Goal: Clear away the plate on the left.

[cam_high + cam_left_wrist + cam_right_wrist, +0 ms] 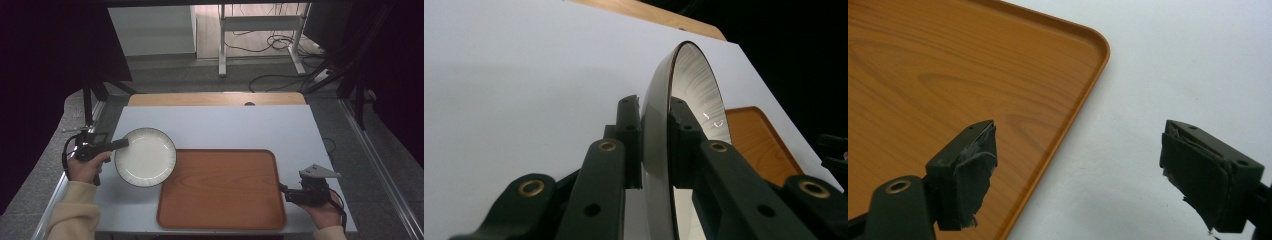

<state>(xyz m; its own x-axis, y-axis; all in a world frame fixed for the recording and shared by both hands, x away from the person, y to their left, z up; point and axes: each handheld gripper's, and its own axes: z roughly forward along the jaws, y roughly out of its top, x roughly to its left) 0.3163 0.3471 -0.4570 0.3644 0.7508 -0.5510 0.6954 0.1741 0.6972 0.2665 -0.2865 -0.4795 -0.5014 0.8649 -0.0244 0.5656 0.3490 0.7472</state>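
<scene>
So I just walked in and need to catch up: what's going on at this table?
A person is working with a claw in each hand. The left claw is shut on the left rim of a white plate, which sits mostly over the white table, its right edge overlapping the wooden tray; whether it is lifted or resting is hard to tell. The right claw stands open with nothing between its jaws, at the tray's right edge. Nothing lies on the tray.

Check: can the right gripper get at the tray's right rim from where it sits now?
Probably yes. The right gripper is open, its jaws straddling the rim of the tray, with nothing between. The plate sits at the tray's far left corner, clamped in the left gripper.
</scene>
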